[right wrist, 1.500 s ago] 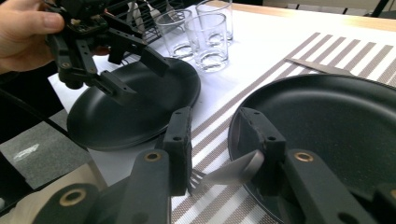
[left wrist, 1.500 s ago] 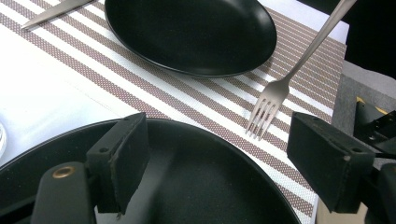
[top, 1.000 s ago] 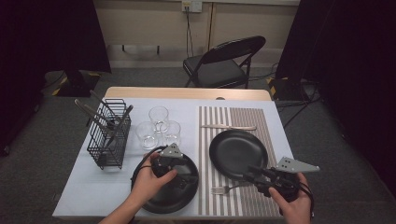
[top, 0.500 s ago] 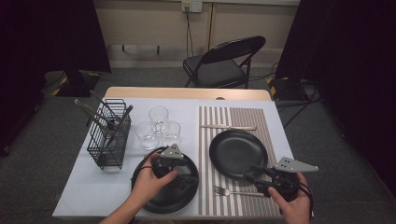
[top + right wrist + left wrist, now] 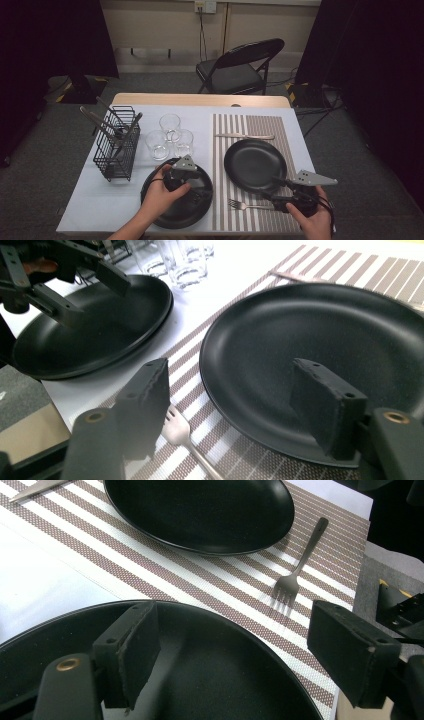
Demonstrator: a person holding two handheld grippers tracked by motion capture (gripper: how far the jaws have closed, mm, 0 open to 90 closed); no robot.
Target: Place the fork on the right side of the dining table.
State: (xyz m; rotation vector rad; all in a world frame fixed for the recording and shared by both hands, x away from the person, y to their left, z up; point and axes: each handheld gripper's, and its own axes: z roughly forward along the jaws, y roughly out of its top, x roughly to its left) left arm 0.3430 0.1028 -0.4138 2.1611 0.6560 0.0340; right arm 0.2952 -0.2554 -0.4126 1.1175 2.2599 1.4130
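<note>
A silver fork (image 5: 245, 204) lies flat on the striped placemat (image 5: 250, 125), in front of a black plate (image 5: 255, 165). My right gripper (image 5: 272, 190) sits low just right of the fork. Its jaws have just been opening and now stand wide apart (image 5: 235, 405); the fork (image 5: 180, 432) rests on the mat by the left jaw, free of both pads. My left gripper (image 5: 192, 186) hovers open over a second black plate (image 5: 170, 212) on the white table, its jaws (image 5: 240, 652) empty. From there the fork (image 5: 295, 570) lies beyond that plate's rim.
A knife (image 5: 245, 136) lies at the placemat's far end. Three clear glasses (image 5: 170, 135) stand behind the left plate. A black wire basket (image 5: 117, 145) with utensils is at the left. A folding chair (image 5: 240, 65) stands behind the table.
The fork, held slightly tilted in the right gripper a second ago, has been set down and let go on the placemat. The right jaws have opened. The left hand has stayed still.
</note>
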